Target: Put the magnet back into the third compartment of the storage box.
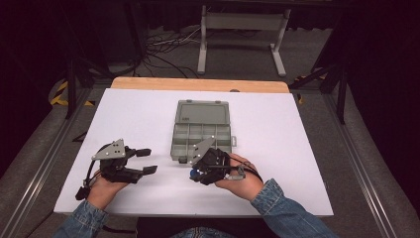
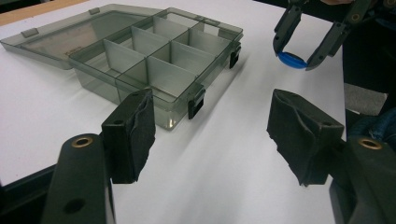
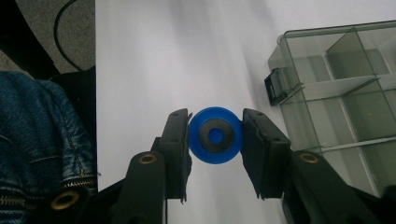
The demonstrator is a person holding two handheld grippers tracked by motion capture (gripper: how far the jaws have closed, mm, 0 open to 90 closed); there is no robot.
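Note:
A round blue disc (image 3: pixel 215 136) with a dark ring at its centre sits between the pads of my right gripper (image 3: pixel 215 137), which is shut on it above the white tabletop. The same disc (image 2: pixel 291 59) hangs in that gripper's jaws at the top right of the left gripper view, and in the high view it is a small blue spot (image 1: pixel 193 172). The grey see-through compartment box (image 1: pixel 202 133) lies open just beyond the right gripper (image 1: pixel 194 168). My left gripper (image 1: pixel 147 161) rests at the table's left, open, with nothing between its pads (image 2: pixel 137 133).
The box lid (image 1: pixel 202 111) lies flat toward the table's far edge, and two black latches (image 2: pixel 196 103) stick out of its near wall. A denim sleeve (image 3: pixel 42 135) lies left of the right gripper. A wooden strip (image 1: pixel 198 84) runs along the table's far edge.

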